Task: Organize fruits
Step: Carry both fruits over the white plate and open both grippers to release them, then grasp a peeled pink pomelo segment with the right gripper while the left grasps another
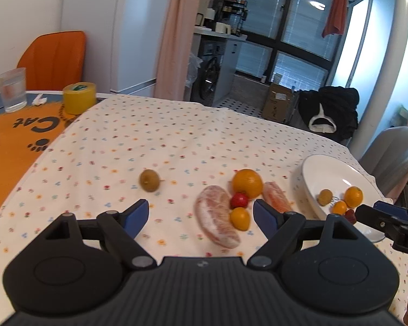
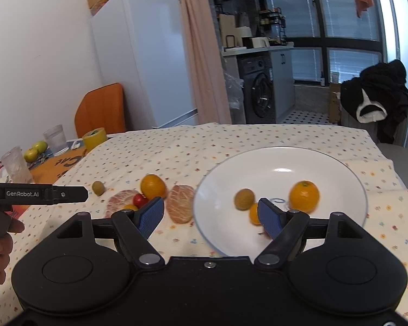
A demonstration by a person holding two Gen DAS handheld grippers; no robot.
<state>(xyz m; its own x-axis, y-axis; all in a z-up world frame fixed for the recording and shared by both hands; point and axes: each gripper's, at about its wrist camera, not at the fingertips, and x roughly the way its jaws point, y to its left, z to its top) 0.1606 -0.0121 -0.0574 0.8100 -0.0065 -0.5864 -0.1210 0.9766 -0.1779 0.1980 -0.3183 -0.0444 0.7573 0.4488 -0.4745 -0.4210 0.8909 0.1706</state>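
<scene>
Left wrist view: left tongs spread wide, empty, hovering over peeled citrus segment, small orange fruit and red fruit on flowered surface. Right wrist view: right tongs likewise spread, empty, above white plate holding orange, kiwi-like fruit.

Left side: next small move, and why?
Probably ease the left hand-held gripper forward and close on the small orange kumquat lying between its open fingers. It sits loose on the floral tablecloth, touching the peeled pink pomelo segment, while the white ceramic plate already holds similar fruit.
</scene>
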